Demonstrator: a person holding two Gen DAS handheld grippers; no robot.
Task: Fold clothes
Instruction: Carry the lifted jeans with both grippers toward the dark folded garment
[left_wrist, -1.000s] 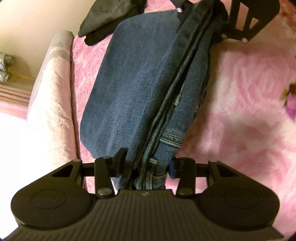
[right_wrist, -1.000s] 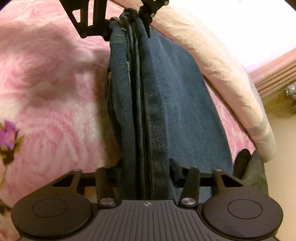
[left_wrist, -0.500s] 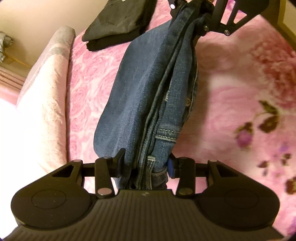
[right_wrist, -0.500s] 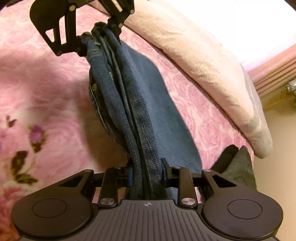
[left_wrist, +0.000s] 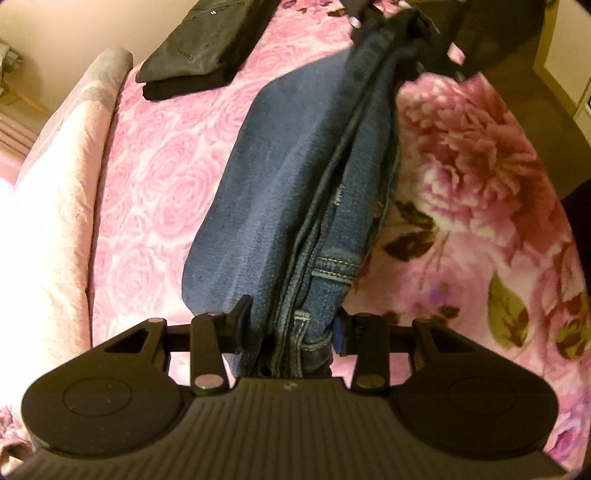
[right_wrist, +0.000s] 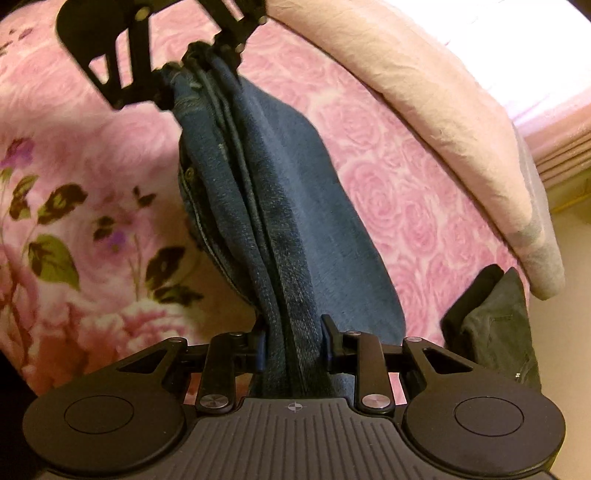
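Note:
A folded pair of blue jeans (left_wrist: 280, 177) hangs stretched between my two grippers above the pink floral blanket (left_wrist: 461, 192). My left gripper (left_wrist: 291, 317) is shut on the waistband end, the stitched hem bunched between its pads. Across from it, my right gripper (left_wrist: 402, 22) clamps the far end. In the right wrist view the jeans (right_wrist: 280, 206) run from my right gripper (right_wrist: 293, 328), shut on the thick folded layers, up to the left gripper (right_wrist: 207, 55). The cloth sags in the middle, clear of the bed.
A folded dark garment (left_wrist: 207, 44) lies on the blanket near the bed's corner, also visible as a dark pile (right_wrist: 495, 332). A pale pink rolled quilt (right_wrist: 443, 103) runs along one bed edge. Floor shows past the bed's other side.
Both grippers have risen with the jeans, lifting them off the blanket. More of the bed and the dark garment has come into view. The right gripper's jaws have drawn tighter on the cloth.

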